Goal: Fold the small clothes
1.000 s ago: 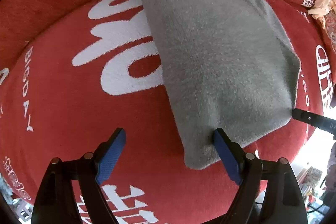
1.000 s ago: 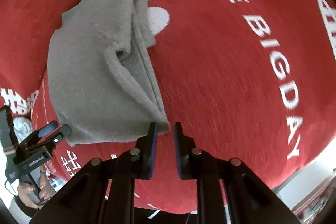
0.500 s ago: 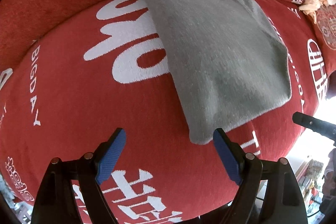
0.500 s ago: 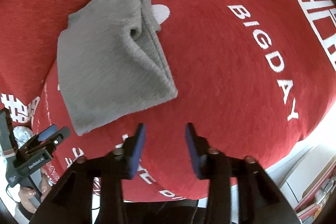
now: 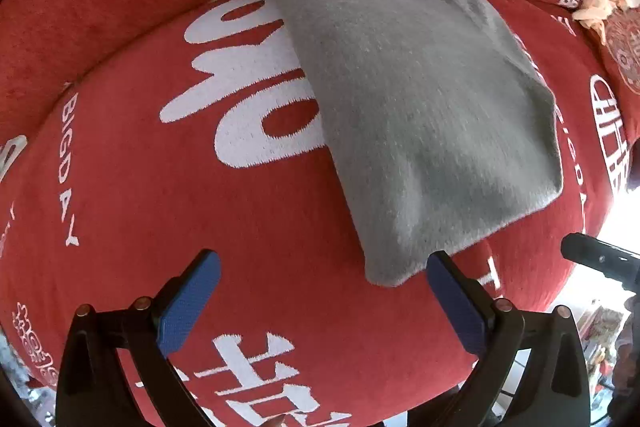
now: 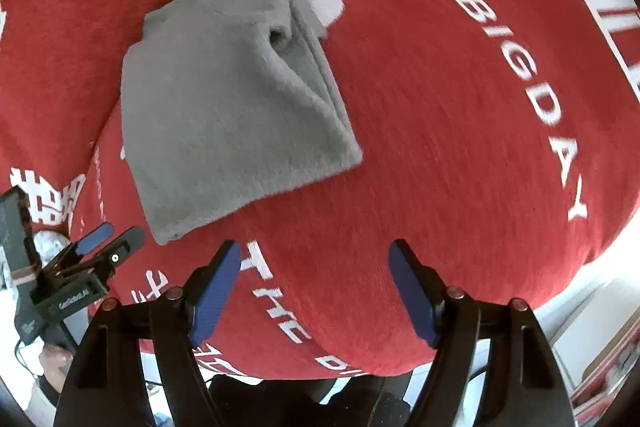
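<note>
Right tool [image 6: 314, 287] now off cloth [image 6: 224, 107] edge

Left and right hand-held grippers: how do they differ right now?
The left hand-held gripper stands wider, beside the grey garment's corner; the right hand-held gripper is narrower, clear of the garment, over bare red cover. Both are opening with nothing between their blue pads.

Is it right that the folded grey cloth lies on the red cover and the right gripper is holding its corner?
Not quite. The grey cloth does lie folded on the red cover, but the right gripper holds nothing: in the right wrist view its opening jaws have only cover between them.
</note>
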{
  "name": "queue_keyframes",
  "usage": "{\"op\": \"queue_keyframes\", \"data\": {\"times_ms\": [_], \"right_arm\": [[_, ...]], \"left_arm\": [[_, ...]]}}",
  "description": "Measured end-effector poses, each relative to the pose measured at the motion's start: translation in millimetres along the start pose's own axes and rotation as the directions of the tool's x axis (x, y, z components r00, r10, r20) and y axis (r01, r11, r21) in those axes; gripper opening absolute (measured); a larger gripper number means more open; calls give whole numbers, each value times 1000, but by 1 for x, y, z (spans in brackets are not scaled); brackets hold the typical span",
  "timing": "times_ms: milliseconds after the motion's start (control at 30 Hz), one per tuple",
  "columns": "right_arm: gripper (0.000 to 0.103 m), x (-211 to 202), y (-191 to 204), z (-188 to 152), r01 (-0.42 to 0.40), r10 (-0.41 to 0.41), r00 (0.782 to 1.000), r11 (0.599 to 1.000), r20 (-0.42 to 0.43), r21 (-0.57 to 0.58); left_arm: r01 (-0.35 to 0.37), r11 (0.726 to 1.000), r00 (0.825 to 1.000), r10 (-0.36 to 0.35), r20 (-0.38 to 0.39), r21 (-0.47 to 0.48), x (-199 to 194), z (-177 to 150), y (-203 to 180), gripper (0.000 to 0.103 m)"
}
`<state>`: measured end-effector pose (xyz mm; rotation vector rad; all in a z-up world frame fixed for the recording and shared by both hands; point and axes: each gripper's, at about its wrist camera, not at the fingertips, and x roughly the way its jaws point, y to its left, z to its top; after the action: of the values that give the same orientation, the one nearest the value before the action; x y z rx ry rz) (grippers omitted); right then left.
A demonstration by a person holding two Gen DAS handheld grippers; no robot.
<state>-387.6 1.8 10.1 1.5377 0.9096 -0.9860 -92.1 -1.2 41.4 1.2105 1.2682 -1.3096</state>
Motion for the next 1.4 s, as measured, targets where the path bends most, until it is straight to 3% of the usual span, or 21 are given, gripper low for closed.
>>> {"op": "queue_keyframes", "data": {"times_ms": [100,200,267,633,867,933,1067,1200,1400], "right_arm": [[79,-2,-3,19,-3,2,1000,1000,-14,-22],[79,-9,-5,45,-8,8,1000,999,-12,-37],[79,-14,-5,64,-12,11,1000,998,-9,-59],[79,-3,-10,137,-84,78,995,992,-66,-96],[79,3,-19,163,-206,203,977,977,-62,-53],[79,7,-22,170,-242,239,969,970,-66,-40],[79,19,-26,181,-339,334,937,940,-99,-37],[79,33,-30,191,-407,397,907,912,-142,-46],[79,52,-24,201,-514,493,843,856,-213,-52]], "left_arm": [[-8,998,1000,7,-14,-64,-1,13,8,103],[-104,989,994,101,-31,-104,-1,27,15,103],[-129,984,991,124,-43,-124,2,35,19,103],[-70,972,997,64,-36,-225,10,74,21,103],[-50,967,999,43,-34,-248,14,92,17,103],[-23,969,1000,18,-21,-248,17,98,21,103],[113,955,994,-106,41,-274,17,111,27,103],[249,919,967,-254,24,-306,39,124,34,103],[341,903,935,-354,-2,-262,65,145,16,103]]}}
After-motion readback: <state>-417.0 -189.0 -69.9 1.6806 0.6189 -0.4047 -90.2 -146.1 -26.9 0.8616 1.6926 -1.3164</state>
